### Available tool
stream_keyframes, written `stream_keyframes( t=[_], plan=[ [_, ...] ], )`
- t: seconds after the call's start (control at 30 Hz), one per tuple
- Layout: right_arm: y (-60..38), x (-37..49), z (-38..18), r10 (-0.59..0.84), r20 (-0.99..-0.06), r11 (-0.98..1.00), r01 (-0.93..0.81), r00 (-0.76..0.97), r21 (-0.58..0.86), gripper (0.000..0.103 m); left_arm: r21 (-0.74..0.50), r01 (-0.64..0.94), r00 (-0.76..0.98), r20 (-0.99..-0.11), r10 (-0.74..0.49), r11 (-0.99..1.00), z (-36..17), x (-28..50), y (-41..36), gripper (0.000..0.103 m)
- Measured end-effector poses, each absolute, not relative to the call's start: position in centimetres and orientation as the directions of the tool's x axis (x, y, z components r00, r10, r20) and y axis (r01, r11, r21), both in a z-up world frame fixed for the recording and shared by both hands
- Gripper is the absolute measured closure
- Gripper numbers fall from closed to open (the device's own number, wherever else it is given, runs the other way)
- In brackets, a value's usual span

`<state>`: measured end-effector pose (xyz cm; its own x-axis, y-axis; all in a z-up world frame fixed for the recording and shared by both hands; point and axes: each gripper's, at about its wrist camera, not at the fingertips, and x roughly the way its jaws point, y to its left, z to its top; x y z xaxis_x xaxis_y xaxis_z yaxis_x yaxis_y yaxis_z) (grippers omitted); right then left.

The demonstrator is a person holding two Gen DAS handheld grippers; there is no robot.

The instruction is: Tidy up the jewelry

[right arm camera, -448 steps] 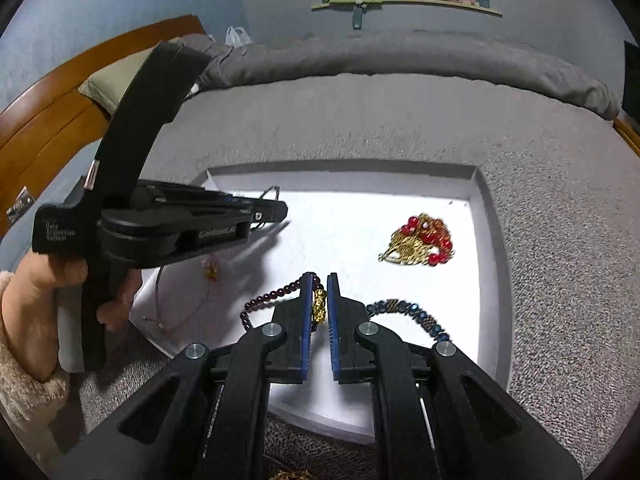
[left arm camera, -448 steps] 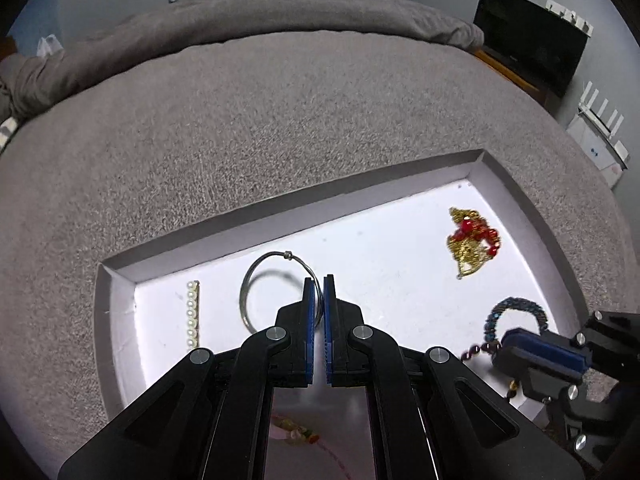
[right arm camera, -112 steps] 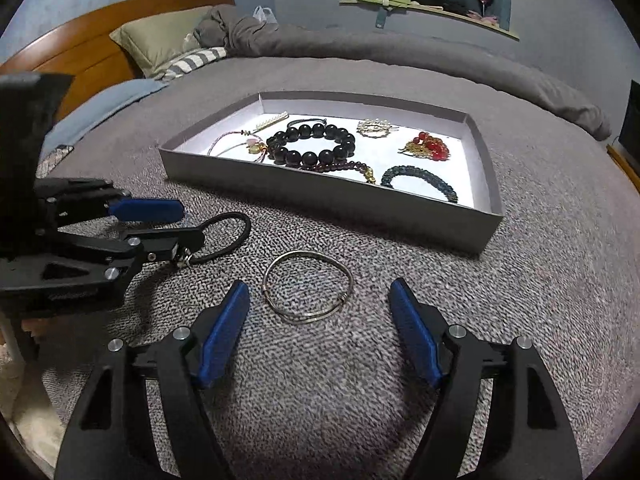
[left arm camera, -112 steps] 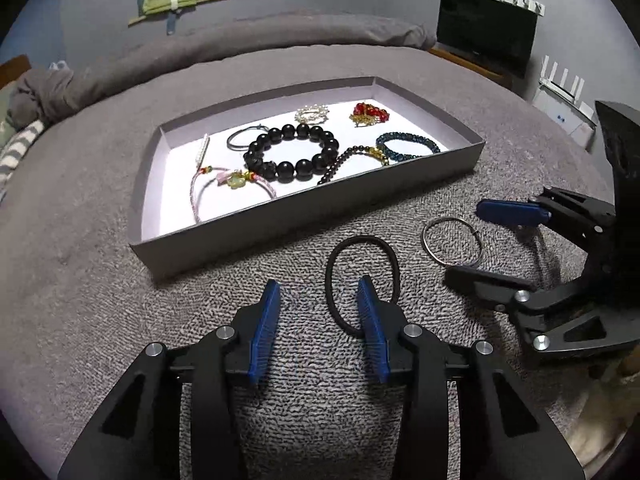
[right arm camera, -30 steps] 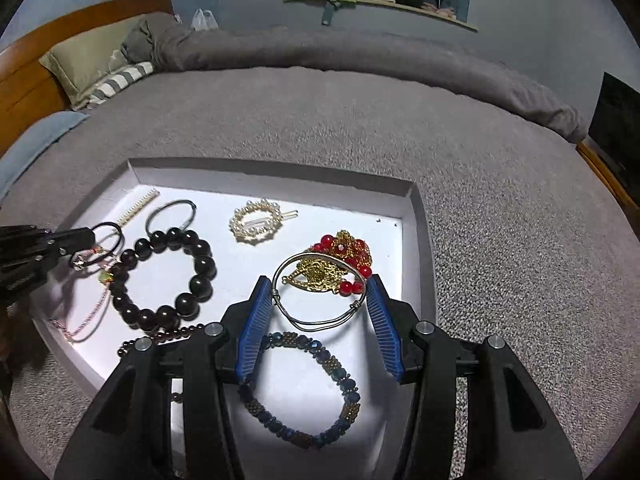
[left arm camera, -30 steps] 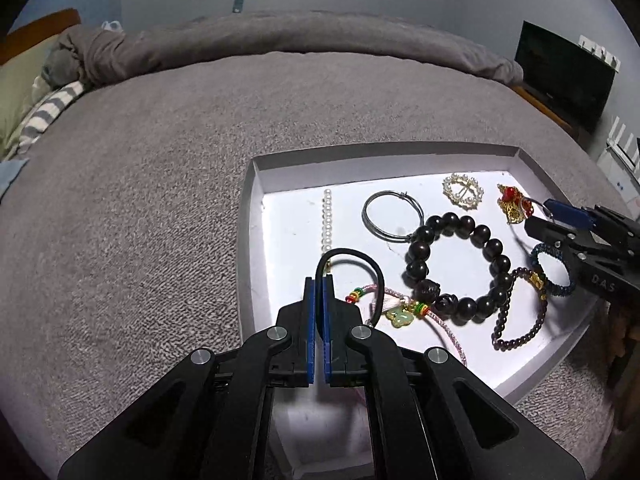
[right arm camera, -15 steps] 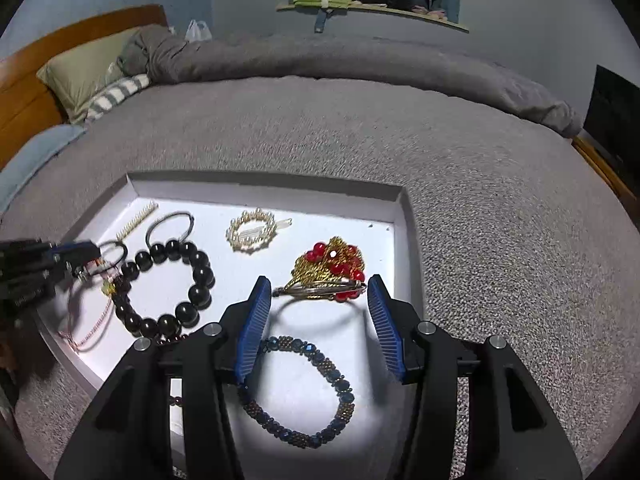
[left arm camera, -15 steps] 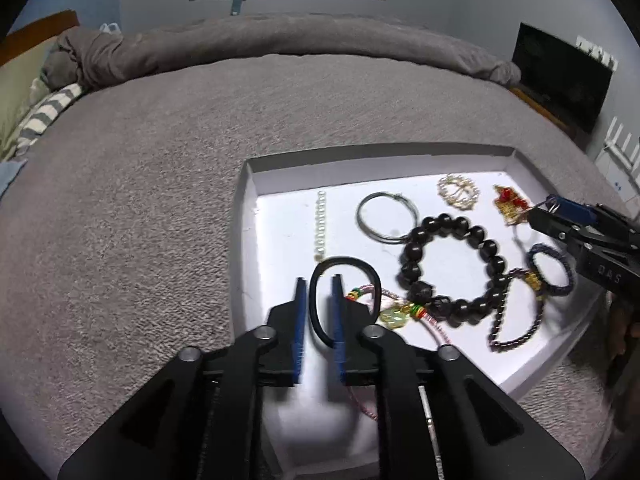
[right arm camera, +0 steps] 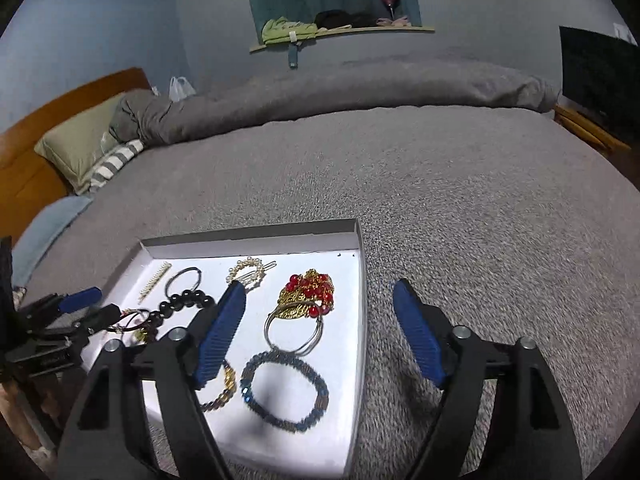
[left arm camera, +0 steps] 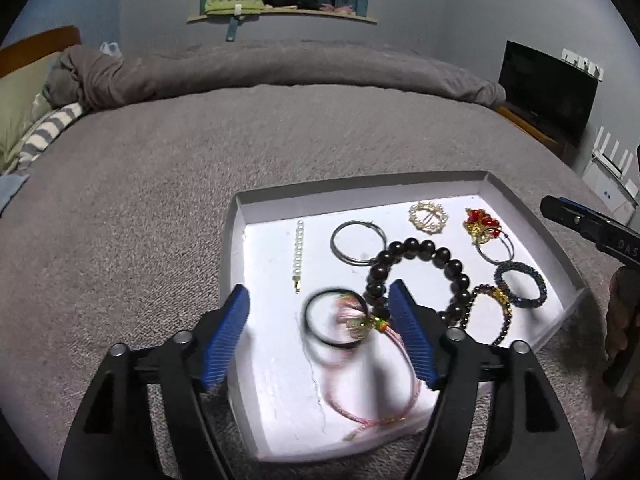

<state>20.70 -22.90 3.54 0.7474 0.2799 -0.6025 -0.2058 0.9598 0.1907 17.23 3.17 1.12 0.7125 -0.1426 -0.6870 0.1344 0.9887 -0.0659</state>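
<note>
Both my tools are empty. The left gripper [left arm camera: 320, 324] has its fingers spread wide above the near left part of the tray [left arm camera: 532, 216]; the right gripper [right arm camera: 320, 328] is likewise wide apart, straddling the tray's right wall.

Risks, as I judge them: the black hair tie [left arm camera: 334, 322] lies blurred on top of the pink cord bracelet [left arm camera: 372, 396], so any further grab there could snag both together. The silver bangle [right arm camera: 294, 330] rests against the red-and-gold ornament [right arm camera: 308, 292] and could drag it if moved. The tray sits on a soft grey bedspread [left arm camera: 160, 168]; a careless push on its wall could tip it.

Tray contents: a pearl bar clip [left arm camera: 297, 254], a silver hoop [left arm camera: 358, 238], a pearl ring clip [left arm camera: 428, 218], a large dark bead bracelet [left arm camera: 420, 276], a small brown bead bracelet [left arm camera: 486, 312] and a blue beaded bracelet [left arm camera: 520, 284]. All jewelry visible lies inside the tray.
</note>
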Motion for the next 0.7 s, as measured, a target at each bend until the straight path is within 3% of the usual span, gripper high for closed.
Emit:
stream_keyframes(
  t=[0.1,0.2,0.53,0.7],
  plan=[
    [-23.0,19.6,3.8,0.272,-0.603,0.962,-0.191,0.75,0.196,0.006,-0.051,0.127,0.723,-0.679,-0.127,0.991,1.7,16.6,2.7,0.017],
    [-23.1,18.1,4.2,0.265,-0.601,0.964,-0.186,0.754,0.191,0.006,-0.057,0.112,0.747,-0.654,-0.122,0.992,2.9,15.1,2.5,0.009],
    [-21.4,12.8,4.0,0.268,-0.611,0.963,-0.233,0.744,0.139,0.006,-0.045,0.114,0.764,-0.635,-0.117,0.992,4.2,10.5,0.7,0.006],
    [-20.4,10.8,2.9,0.254,-0.671,0.963,-0.247,0.697,0.107,0.005,-0.063,0.078,0.702,-0.705,-0.1,0.995,3.0,8.1,0.6,0.005]
  ],
)
